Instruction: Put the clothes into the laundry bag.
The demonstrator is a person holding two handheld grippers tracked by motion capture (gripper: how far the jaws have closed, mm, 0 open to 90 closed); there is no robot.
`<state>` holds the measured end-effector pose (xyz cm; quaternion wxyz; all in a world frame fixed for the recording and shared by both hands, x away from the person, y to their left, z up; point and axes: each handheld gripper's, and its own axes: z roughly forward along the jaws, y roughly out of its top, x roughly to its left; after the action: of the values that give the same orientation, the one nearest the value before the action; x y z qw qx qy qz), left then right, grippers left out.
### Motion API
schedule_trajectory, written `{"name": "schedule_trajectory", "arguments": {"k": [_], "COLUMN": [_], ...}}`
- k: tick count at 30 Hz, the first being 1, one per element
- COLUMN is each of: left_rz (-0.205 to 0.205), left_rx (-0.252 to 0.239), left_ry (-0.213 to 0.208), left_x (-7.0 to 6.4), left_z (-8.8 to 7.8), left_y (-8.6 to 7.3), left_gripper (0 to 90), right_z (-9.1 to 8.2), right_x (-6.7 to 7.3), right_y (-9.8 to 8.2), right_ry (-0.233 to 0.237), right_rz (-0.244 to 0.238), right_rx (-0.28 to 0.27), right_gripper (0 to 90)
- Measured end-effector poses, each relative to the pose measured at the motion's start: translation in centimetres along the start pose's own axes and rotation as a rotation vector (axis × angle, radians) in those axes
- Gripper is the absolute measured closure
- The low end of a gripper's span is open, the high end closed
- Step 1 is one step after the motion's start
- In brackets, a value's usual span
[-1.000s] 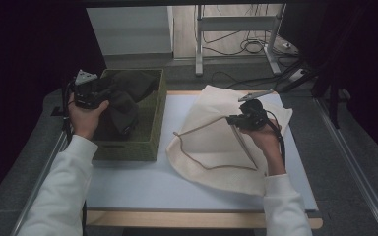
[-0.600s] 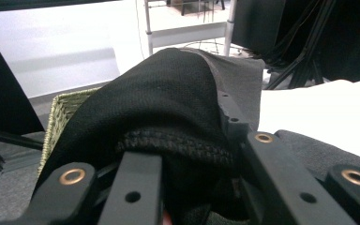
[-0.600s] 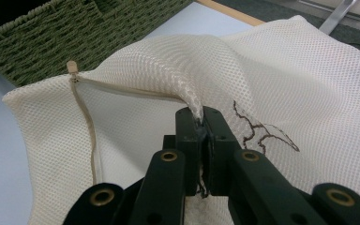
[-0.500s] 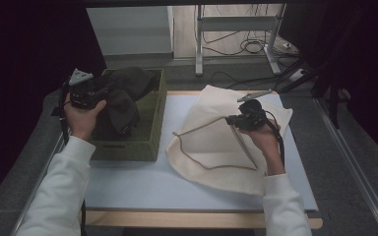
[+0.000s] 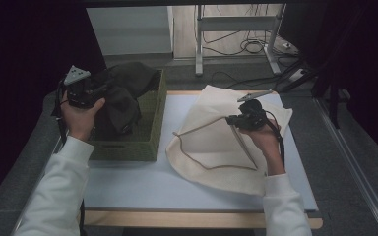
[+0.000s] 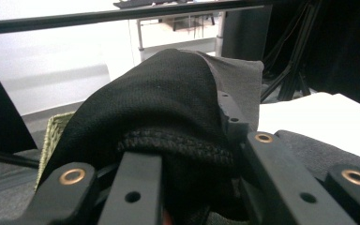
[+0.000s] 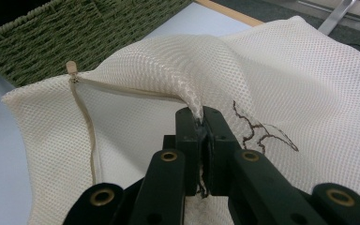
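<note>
Moved: your left gripper (image 5: 94,92) has lifted the dark garment (image 5: 123,93) higher above the green basket (image 5: 142,132).
Right gripper (image 5: 232,119): you pinch the mesh bag (image 5: 211,142) beside the basket.

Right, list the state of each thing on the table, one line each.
Dark garment: clamped in the left gripper, partly raised out of the basket.
Woven basket: upright on the table, open-topped.
Mesh laundry bag: lying on the table, zip open, one edge pinched and lifted.
Right gripper: shut on the bag's mesh.
</note>
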<state>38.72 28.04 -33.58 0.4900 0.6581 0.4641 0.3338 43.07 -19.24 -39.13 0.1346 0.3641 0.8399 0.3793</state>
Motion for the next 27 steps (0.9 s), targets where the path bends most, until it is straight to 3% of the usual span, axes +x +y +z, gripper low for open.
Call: {"name": "schedule_trajectory", "arguments": {"k": [27], "left_rz": [0.043], "left_rx": [-0.065], "left_ry": [-0.047], "left_x": [-2.3], "left_z": [-1.9], "left_y": [1.6], "left_gripper": [75.0], "right_z": [0.0], "right_x": [0.0], "right_y": [0.0], "right_ry": [-0.002], "right_rz": [-0.009], "right_rx": [-0.005], "right_gripper": [86.4]}}
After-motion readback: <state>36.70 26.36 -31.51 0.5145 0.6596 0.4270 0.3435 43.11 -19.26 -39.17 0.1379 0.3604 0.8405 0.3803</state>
